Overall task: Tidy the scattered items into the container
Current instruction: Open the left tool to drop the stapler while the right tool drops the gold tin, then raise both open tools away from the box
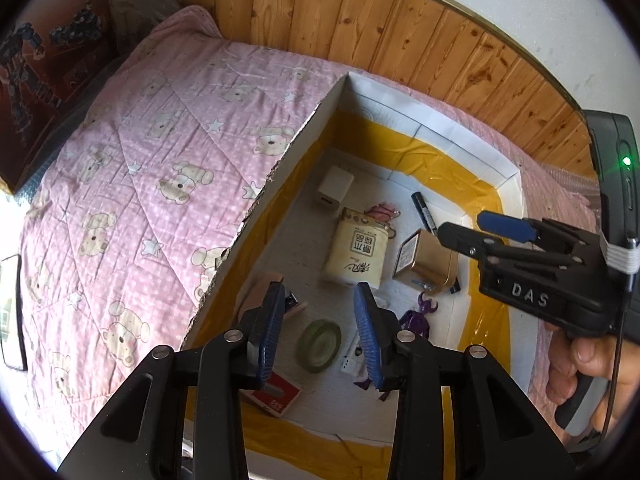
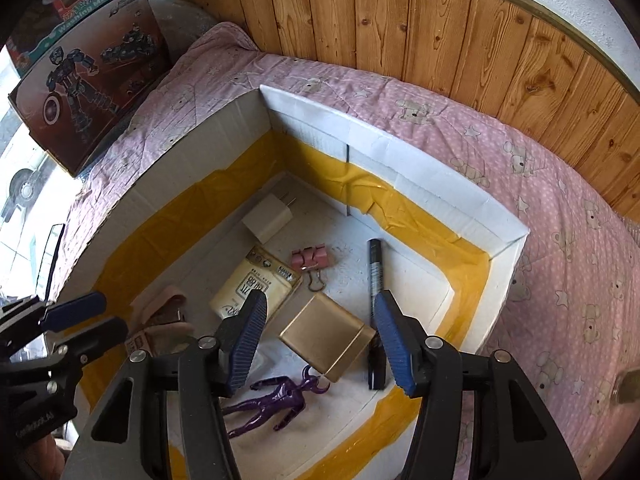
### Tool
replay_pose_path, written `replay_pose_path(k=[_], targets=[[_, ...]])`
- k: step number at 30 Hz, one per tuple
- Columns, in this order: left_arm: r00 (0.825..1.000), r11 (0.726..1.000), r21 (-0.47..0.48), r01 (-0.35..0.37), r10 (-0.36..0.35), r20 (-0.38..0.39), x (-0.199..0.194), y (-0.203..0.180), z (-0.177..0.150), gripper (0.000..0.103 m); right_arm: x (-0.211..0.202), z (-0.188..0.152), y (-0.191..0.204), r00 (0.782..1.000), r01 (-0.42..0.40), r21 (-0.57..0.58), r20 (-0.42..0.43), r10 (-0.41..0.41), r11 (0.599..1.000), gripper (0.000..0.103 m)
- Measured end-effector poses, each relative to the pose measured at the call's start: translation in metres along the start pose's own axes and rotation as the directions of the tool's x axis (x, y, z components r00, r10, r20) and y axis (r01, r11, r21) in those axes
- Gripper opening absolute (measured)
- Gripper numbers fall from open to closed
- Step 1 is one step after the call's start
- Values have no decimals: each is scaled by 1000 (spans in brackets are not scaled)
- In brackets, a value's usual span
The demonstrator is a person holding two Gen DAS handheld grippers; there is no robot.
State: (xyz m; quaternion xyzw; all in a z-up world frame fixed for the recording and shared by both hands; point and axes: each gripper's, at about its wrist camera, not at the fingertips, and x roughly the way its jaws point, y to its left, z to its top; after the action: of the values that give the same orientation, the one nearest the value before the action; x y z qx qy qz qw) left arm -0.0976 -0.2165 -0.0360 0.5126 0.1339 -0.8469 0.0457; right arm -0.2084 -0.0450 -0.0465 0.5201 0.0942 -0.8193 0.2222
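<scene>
A pink bear-print quilt (image 2: 520,168) is spread under one white container (image 2: 400,160). Inside it one gold tin (image 2: 326,336), one black marker (image 2: 375,268) and one purple figure (image 2: 276,400) are seen. Above it, both the left gripper (image 1: 320,332) and right gripper (image 2: 320,340) are held apart, empty.

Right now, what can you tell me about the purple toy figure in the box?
The purple toy figure looks like shiny plastic, with thin arms, thin legs and curved horns on its head. It lies flat on the white floor of the box, near the front wall. Its head seems to touch the gold tin. Nothing grips it.
</scene>
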Motion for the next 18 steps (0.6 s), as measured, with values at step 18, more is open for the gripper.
replay_pose_path(k=[18], targets=[[984,994,89,-68,52,172,-43,-18,-4,38,-60,-58,40,995,-77,-120,47,83,990,59]])
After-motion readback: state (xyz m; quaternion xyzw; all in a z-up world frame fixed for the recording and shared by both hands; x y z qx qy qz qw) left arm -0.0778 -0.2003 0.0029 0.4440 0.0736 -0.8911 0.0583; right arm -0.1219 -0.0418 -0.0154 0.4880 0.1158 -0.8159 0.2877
